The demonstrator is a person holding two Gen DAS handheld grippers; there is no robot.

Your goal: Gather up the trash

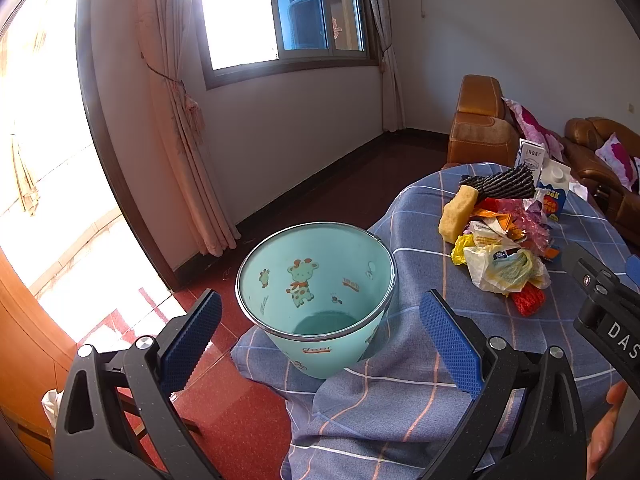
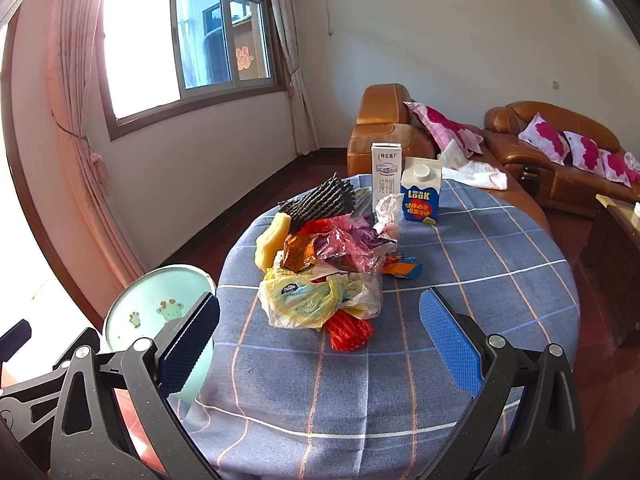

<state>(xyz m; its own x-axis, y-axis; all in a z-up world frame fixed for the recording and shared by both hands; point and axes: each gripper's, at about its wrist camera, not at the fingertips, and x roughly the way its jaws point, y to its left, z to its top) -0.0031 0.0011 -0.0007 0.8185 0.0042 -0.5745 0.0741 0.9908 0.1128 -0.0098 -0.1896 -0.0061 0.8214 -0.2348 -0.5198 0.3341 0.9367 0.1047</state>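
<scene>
Starting point, nothing collected yet by the look of it: the round table point(image 2: 500, 272) under its blue checked cloth carries the whole trash pile point(image 2: 328, 264), and the mint bin point(image 1: 316, 300) shows a bare bottom in the left wrist view, so all the work is left. Bin sits at the table's 9 o'clock edge seen from the right wrist camera; cannot tell whether it rests on the floor or on the hanging cloth. It stands upright, mouth up and tipped a little toward the left camera, long axis vertical. The pile lies near table centre, strung out along a 12-to-6 line in the right view: black ribbed mesh point(image 2: 324, 200) at the 12 end, yellow sponge point(image 2: 272, 244) at 10, crumpled wrappers and pink film in the middle, yellowish plastic bag point(image 2: 316, 304) toward 6, red net point(image 2: 348, 334) nearest at 6. Two cartons stand upright past the pile at 1 o'clock, tall white milk box point(image 2: 386, 176) and blue gable-top carton point(image 2: 420, 196), tops up, touching or nearly. Left gripper point(image 1: 320, 336) is spread wide and empty, framing the bin. Right gripper point(image 2: 320, 340) is spread too, gripping nothing, aimed at the pile's near end, apart from the red net.
</scene>
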